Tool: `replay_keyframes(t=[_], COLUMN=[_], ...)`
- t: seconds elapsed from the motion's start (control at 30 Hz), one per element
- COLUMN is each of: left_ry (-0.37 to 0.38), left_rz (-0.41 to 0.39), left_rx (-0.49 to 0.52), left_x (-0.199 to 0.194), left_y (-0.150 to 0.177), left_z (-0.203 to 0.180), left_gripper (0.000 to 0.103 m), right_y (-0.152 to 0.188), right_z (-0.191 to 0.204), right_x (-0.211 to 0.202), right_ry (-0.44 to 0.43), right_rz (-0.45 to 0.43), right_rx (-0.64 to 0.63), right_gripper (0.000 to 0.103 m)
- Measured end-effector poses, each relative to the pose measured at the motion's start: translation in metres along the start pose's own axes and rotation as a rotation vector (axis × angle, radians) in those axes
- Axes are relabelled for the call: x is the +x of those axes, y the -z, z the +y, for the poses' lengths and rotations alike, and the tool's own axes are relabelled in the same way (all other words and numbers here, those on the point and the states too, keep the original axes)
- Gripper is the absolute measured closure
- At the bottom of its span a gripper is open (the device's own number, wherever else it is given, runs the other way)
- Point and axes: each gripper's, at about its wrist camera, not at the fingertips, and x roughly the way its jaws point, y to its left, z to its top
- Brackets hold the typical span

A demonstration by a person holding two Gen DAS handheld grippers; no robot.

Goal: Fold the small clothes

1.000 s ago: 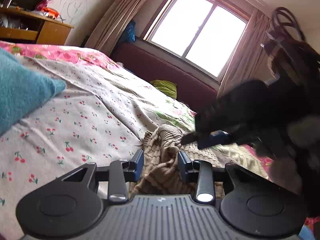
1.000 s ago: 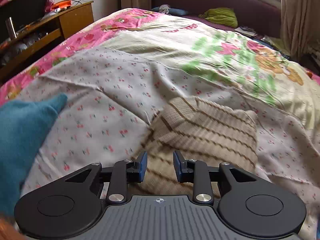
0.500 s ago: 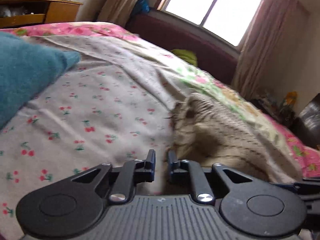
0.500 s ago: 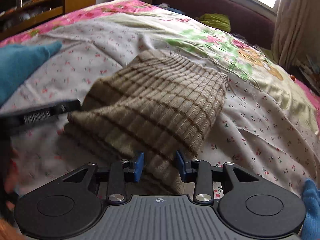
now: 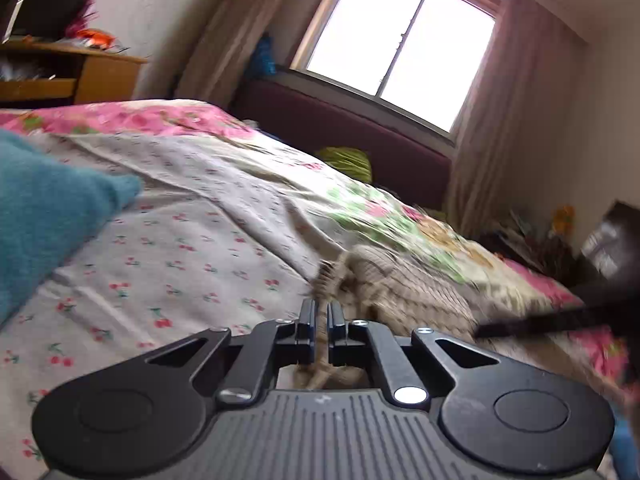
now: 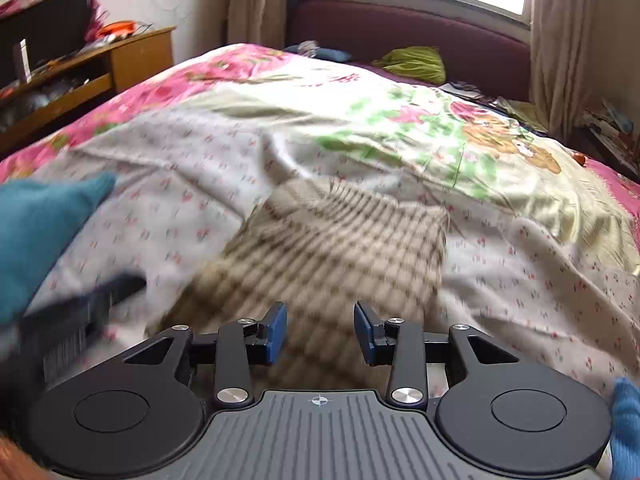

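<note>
Left wrist view puts the striped beige knit garment (image 5: 404, 292) right ahead of us, lying on the bed sheet (image 5: 180, 264) printed with small cherries. Our left gripper (image 5: 319, 320) has its blue-padded jaws drawn almost together, and a thin fold of the knit passes between them, so we are pinching the garment's near edge. Through the right wrist camera the same garment (image 6: 332, 240) spreads as a blurred folded slab across the middle of the bed, its far edge near the floral quilt (image 6: 420, 120). Our right gripper (image 6: 320, 330) sits with its jaws wide apart just above the near part of the knit, holding nothing. A teal knitted item (image 5: 44, 216) lies at the left on the sheet, well apart from the beige one. Beyond the bed we see a maroon headboard (image 6: 420, 32), a crumpled green cloth (image 6: 416, 64) against it, a bright window (image 5: 400, 44) with curtains, and a wooden cabinet (image 6: 120, 64) at the left wall.
</note>
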Motion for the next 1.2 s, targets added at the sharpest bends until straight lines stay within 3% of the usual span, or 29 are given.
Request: replay_keyframes(t=[0.2, 0.27, 0.3, 0.4, 0.5, 0.63, 0.8, 0.97, 1.03, 1.13, 1.2], left_ry=[0.004, -0.001, -0.012, -0.021, -0.011, -0.007, 0.002, 0.007, 0.011, 0.048, 0.061], left_rz=[0.083, 0.128, 0.141, 0.157, 0.164, 0.155, 0.151, 0.12, 0.104, 0.13, 0.151], left_rx=[0.151, 0.164, 0.168, 0.153, 0.133, 0.139, 0.106, 0.081, 0.073, 0.044, 0.056], left_x=[0.016, 0.023, 0.025, 0.028, 0.027, 0.025, 0.021, 0.013, 0.01, 0.018, 0.033], left_y=[0.017, 0.022, 0.024, 0.026, 0.025, 0.025, 0.02, 0.006, -0.003, -0.017, -0.025], left_z=[-0.024, -0.024, -0.024, -0.021, -0.018, -0.02, -0.015, -0.011, -0.012, -0.014, -0.017], left_gripper=[0.086, 0.086, 0.086, 0.087, 0.086, 0.086, 0.086, 0.083, 0.077, 0.06, 0.059], right_y=[-0.045, -0.044, -0.042, -0.033, -0.034, -0.038, -0.012, 0.036, 0.05, 0.056, 0.058], right_z=[0.02, 0.033, 0.039, 0.057, 0.056, 0.02, -0.034, -0.087, -0.103, -0.117, -0.122], right_x=[0.074, 0.1, 0.109, 0.117, 0.109, 0.07, 0.02, 0.02, 0.028, 0.042, 0.053], right_ry=[-0.076, -0.143, -0.156, -0.172, -0.193, -0.254, -0.159, -0.069, -0.133, -0.249, -0.297], right_rz=[0.052, 0.122, 0.144, 0.136, 0.123, 0.045, -0.02, 0.035, 0.055, 0.052, 0.065], right_rx=[0.042, 0.063, 0.078, 0.049, 0.052, 0.171, 0.218, 0.343, 0.427, 0.534, 0.58], right_gripper=[0.065, 0.062, 0.056, 0.047, 0.047, 0.05, 0.049, 0.042, 0.039, 0.032, 0.029])
